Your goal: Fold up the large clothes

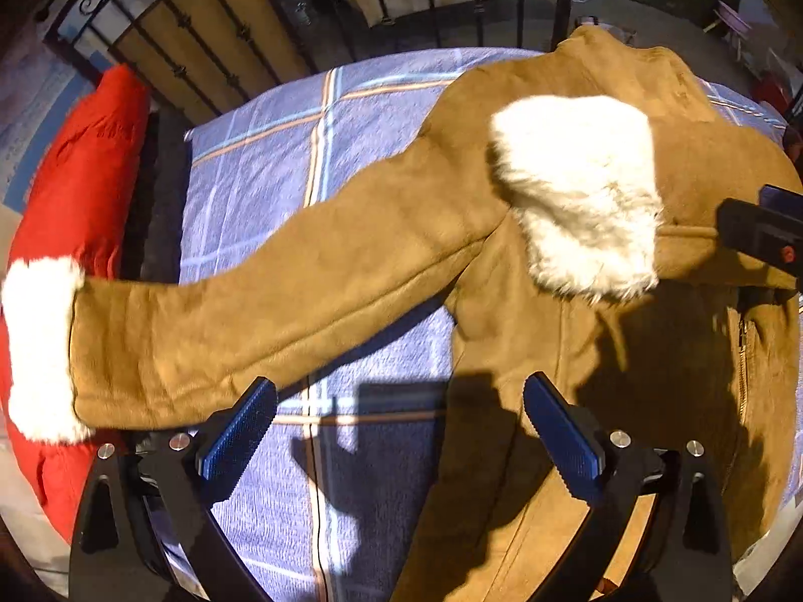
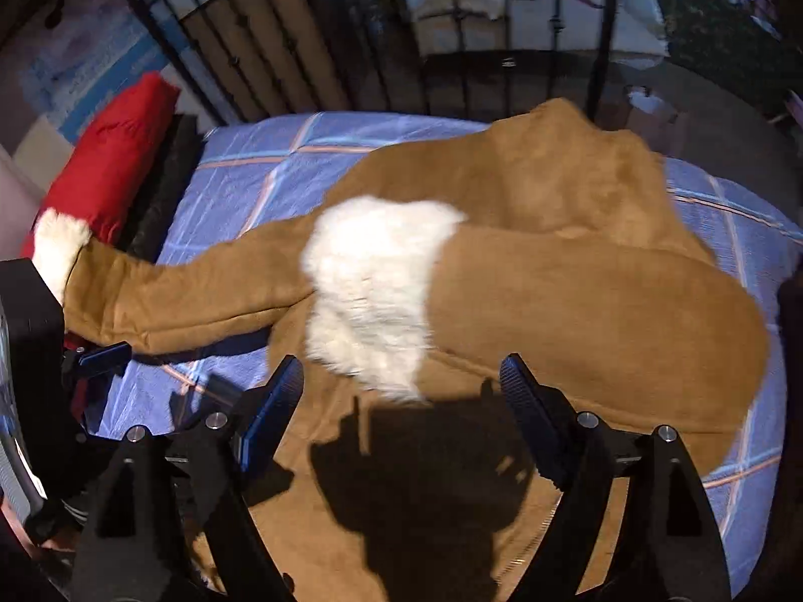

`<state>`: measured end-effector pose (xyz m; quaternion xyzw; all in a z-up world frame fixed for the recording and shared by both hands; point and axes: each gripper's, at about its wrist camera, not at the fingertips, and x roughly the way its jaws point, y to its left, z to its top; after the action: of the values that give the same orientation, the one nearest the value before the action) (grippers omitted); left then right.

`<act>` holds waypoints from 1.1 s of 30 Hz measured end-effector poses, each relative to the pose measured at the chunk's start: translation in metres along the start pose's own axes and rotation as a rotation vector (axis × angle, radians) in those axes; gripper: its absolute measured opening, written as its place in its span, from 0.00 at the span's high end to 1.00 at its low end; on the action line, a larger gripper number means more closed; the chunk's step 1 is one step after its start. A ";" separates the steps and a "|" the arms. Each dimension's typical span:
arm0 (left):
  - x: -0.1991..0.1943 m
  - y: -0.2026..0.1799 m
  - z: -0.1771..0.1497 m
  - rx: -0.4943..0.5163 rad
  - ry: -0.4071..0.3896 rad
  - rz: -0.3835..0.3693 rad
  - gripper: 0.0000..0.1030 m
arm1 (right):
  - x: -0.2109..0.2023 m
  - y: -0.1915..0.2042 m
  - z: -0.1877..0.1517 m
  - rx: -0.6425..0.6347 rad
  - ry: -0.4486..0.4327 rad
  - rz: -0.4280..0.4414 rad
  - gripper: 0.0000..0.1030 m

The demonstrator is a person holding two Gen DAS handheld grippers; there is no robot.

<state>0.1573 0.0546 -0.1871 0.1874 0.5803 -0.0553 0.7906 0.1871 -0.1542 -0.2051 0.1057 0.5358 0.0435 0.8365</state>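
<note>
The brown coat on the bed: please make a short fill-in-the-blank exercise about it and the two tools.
1. The brown coat lies on a blue checked ____.
2. One sleeve is folded across the body; the other sleeve stretches toward the ____ cushion.
3. The fur cuffs are ____.
4. The left tool and the right tool are both ____ and hold nothing.

Missing words: bedspread; red; white; open
</note>
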 end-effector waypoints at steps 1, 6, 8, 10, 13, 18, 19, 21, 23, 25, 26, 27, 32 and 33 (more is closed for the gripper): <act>-0.001 -0.010 0.010 0.026 -0.016 -0.010 0.06 | -0.007 -0.020 0.000 0.042 -0.013 -0.044 0.22; -0.013 -0.073 0.061 0.166 -0.116 -0.072 0.06 | -0.017 -0.119 -0.004 0.251 0.008 -0.141 0.22; -0.014 -0.098 0.079 0.211 -0.142 -0.107 0.06 | -0.014 -0.137 -0.003 0.257 0.022 -0.158 0.22; -0.005 -0.121 0.095 0.248 -0.133 -0.107 0.06 | 0.006 -0.144 -0.005 0.254 0.091 -0.167 0.22; 0.022 -0.149 0.110 0.289 -0.066 -0.091 0.06 | 0.034 -0.153 -0.007 0.258 0.175 -0.167 0.22; 0.076 -0.157 0.125 0.219 0.091 -0.141 0.05 | 0.075 -0.147 -0.001 0.182 0.274 -0.179 0.04; 0.083 -0.157 0.127 0.204 0.109 -0.152 0.04 | 0.083 -0.146 -0.001 0.165 0.289 -0.201 0.04; 0.089 -0.160 0.130 0.215 0.113 -0.150 0.04 | 0.096 -0.146 0.001 0.162 0.310 -0.229 0.04; 0.093 -0.163 0.130 0.229 0.103 -0.140 0.04 | 0.103 -0.143 0.003 0.161 0.326 -0.255 0.04; 0.096 -0.166 0.131 0.219 0.099 -0.137 0.04 | 0.108 -0.139 0.003 0.154 0.331 -0.286 0.04; 0.097 -0.166 0.132 0.212 0.100 -0.135 0.04 | 0.110 -0.136 0.003 0.151 0.331 -0.303 0.04; 0.098 -0.168 0.132 0.208 0.101 -0.134 0.04 | 0.112 -0.134 0.003 0.152 0.329 -0.314 0.04; 0.102 -0.163 0.134 0.204 0.093 -0.145 0.04 | 0.114 -0.129 0.002 0.163 0.317 -0.326 0.04; 0.102 -0.163 0.134 0.208 0.089 -0.143 0.04 | 0.113 -0.128 0.001 0.162 0.304 -0.329 0.04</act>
<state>0.2601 -0.1307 -0.2861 0.2286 0.6178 -0.1631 0.7345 0.2301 -0.2577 -0.3337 0.0759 0.6674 -0.1211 0.7309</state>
